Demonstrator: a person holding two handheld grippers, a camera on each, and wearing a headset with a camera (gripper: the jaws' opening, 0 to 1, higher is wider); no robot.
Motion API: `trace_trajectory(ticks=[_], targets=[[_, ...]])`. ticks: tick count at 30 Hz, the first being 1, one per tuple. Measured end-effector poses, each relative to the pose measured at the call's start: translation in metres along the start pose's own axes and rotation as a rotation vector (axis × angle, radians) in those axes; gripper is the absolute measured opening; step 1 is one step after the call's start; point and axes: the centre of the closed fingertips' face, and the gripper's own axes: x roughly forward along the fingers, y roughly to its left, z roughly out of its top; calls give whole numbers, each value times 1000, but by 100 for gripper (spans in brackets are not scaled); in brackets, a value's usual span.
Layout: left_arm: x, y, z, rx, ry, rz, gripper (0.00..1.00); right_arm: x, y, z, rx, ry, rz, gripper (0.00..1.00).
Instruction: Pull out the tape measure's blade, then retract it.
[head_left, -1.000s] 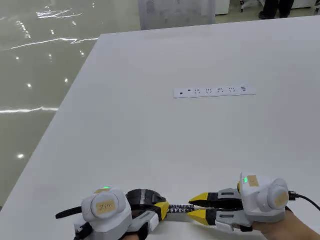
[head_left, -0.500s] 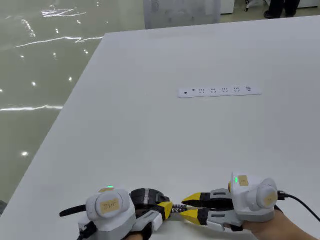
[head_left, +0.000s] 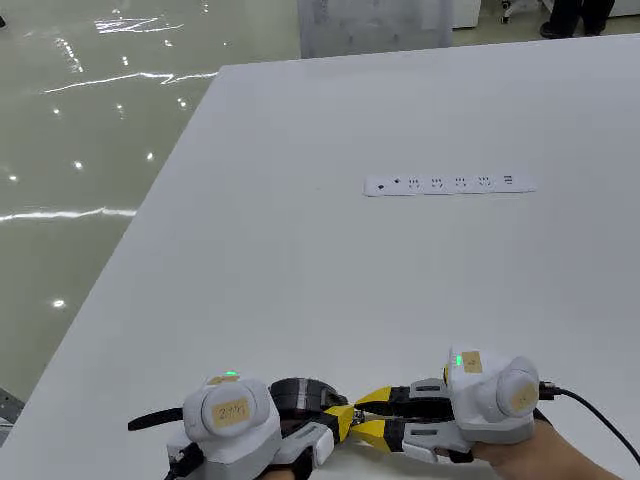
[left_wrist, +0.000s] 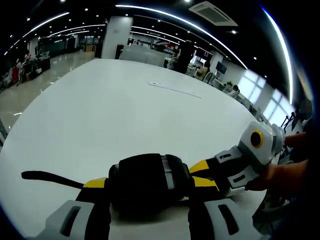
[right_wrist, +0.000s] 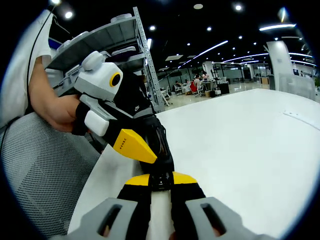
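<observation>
At the near edge of the white table (head_left: 300, 250): left gripper (left_wrist: 150, 186) has the black tape measure (left_wrist: 145, 175) clamped across its case, a yellow tip on each side. Case is on or just over the tabletop, can't tell which. Wrist strap (left_wrist: 47, 176) trails off on the side away from the right gripper (right_wrist: 161, 180). That one is nose-to-nose with the case, jaws nearly together, pinched on what looks like the blade tip (right_wrist: 161, 184) right at the case mouth. Hardly any blade is out; in the head view the two sets of yellow tips almost touch.

My read: the blade is at the short end of its travel, so either the pull is about to start or the retract is nearly done. Can't say which from here. Same rules either way:
- left should hold the case hard, no rotation
- right should move dead in line with the mouth, no twist, no upward kink
- if feeding in: ride the spring, let the hook seat against the mouth, then open
- if pulling: steady draw out to the right, plenty of bare table there

Main risk is the small pinch: if it slips, the blade snaps home.

Power strip (head_left: 450, 185) lies well apart, mid-table, out of the way.
</observation>
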Motion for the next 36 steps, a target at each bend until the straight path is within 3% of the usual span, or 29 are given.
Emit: trace_trajectory(ticks=[15, 22, 36], targets=[[1, -2, -1, 35, -4, -2, 61, -1, 1, -3, -1, 6, -11, 14], [-1, -2, 0, 18, -16, -13, 61, -4, 0, -3, 22, 4, -12, 14], [-4, -6, 1, 21, 8, -33, 64, -16, 1, 0, 18, 31, -20, 22]])
